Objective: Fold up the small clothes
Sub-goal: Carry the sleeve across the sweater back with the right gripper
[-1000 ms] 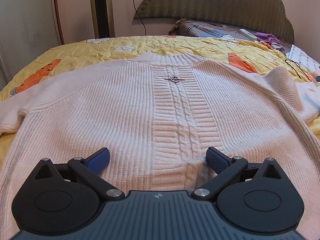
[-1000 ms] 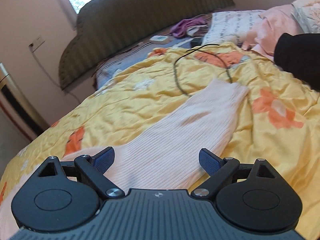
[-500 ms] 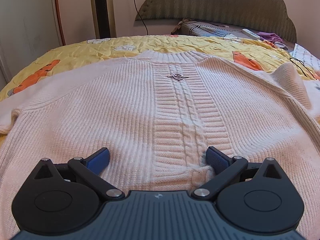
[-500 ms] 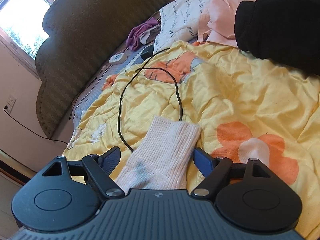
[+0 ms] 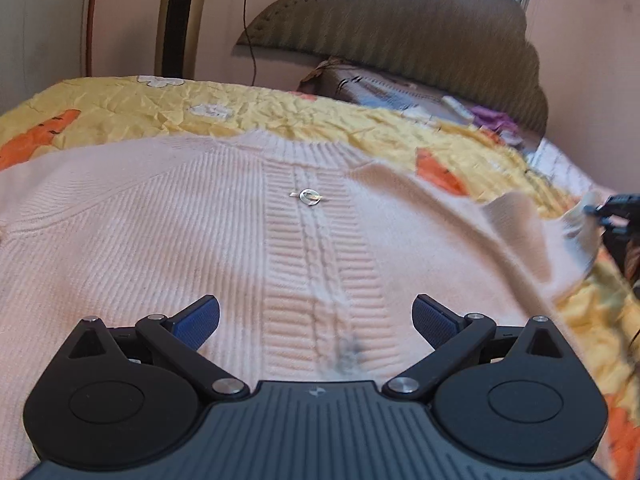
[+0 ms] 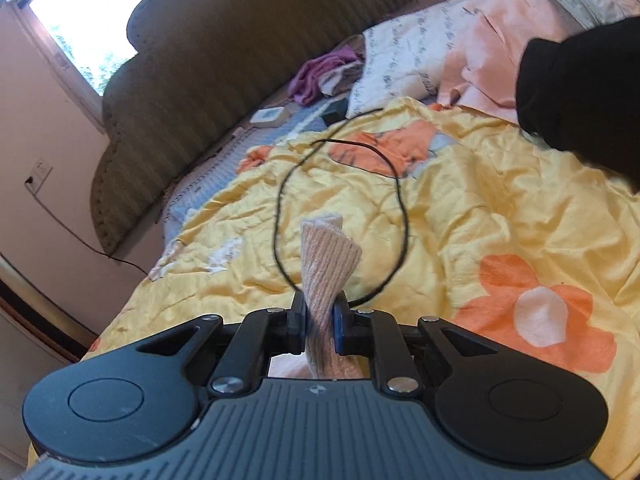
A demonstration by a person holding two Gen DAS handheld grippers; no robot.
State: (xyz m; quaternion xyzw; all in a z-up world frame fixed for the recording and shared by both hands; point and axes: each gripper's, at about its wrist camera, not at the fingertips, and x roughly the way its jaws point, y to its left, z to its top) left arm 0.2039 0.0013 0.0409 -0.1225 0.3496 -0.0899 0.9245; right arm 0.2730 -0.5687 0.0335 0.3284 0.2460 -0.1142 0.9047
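Now the right gripper point(image 6: 320, 322) is closing its jaws on the sweater's sleeve cuff point(image 6: 326, 264), while the left gripper point(image 5: 316, 316) hangs open over the sweater point(image 5: 160, 232).

Left wrist view: the pale pink knitted sweater lies spread flat on a yellow quilt point(image 5: 132, 100) with orange flowers, neckline at the far side, a small metal brooch point(image 5: 310, 197) on its cable-knit middle strip; the blue pads point(image 5: 198, 320) stand wide apart above the near hem with nothing between them, and at the far right the other gripper shows, blurred, at the raised sleeve end. Right wrist view: the ribbed cuff stands pinched between the pads, which press on it, its end sticking up past them; beyond it a black cable point(image 6: 340, 208) loops on the quilt, with a dark headboard point(image 6: 224, 64) to the far left and pillows point(image 6: 416, 52) and a black sleeve point(image 6: 580, 92) to the far right.
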